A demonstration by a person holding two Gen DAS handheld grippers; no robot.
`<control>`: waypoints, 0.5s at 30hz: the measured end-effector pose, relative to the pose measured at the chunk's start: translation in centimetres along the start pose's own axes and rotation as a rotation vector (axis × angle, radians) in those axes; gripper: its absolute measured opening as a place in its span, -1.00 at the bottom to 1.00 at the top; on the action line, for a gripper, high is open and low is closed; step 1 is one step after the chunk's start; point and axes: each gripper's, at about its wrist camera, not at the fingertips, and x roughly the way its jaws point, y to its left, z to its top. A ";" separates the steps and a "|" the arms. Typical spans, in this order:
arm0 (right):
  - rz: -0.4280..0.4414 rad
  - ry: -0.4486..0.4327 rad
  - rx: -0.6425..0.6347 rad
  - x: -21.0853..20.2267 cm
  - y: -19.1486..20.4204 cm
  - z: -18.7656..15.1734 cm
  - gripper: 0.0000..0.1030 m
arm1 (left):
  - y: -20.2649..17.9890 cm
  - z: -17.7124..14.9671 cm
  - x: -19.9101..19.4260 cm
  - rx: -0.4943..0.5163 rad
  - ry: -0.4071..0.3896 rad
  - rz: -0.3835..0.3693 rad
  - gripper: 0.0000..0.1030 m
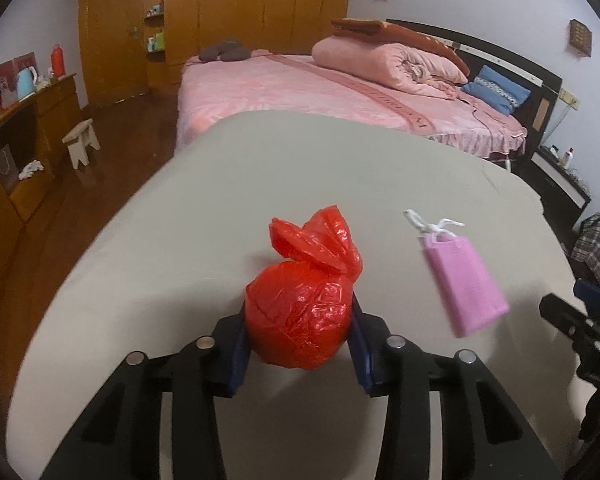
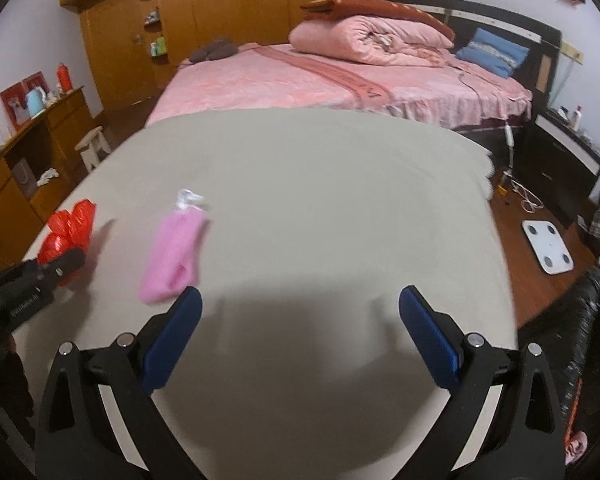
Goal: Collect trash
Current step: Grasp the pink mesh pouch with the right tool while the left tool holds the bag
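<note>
In the left wrist view the left gripper (image 1: 300,322) tilts downward over the beige table (image 1: 180,240), its blue pads (image 1: 240,354) clamped on either side of a knotted red plastic trash bag (image 1: 300,316), while a small pink bag (image 1: 466,280) lies ahead and to its right. In the right wrist view the right gripper (image 2: 300,312) also angles down over the table (image 2: 320,180), jaws spread wide with nothing between them. The pink bag (image 2: 174,248) lies just ahead of its left finger, and the red bag (image 2: 66,232) sits farther left in the left gripper (image 2: 40,276).
</note>
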 end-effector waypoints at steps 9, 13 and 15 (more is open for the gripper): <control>0.073 0.041 -0.022 2.8 3.8 2.0 0.86 | 1.8 0.1 -0.3 0.009 -0.004 0.029 -0.19; 0.080 0.064 -0.051 3.7 5.1 2.0 0.75 | 2.0 0.1 -0.4 0.014 -0.009 0.034 -0.19; 0.086 0.081 -0.062 4.3 5.6 1.9 0.54 | 2.1 0.1 -0.4 0.009 -0.009 0.032 -0.19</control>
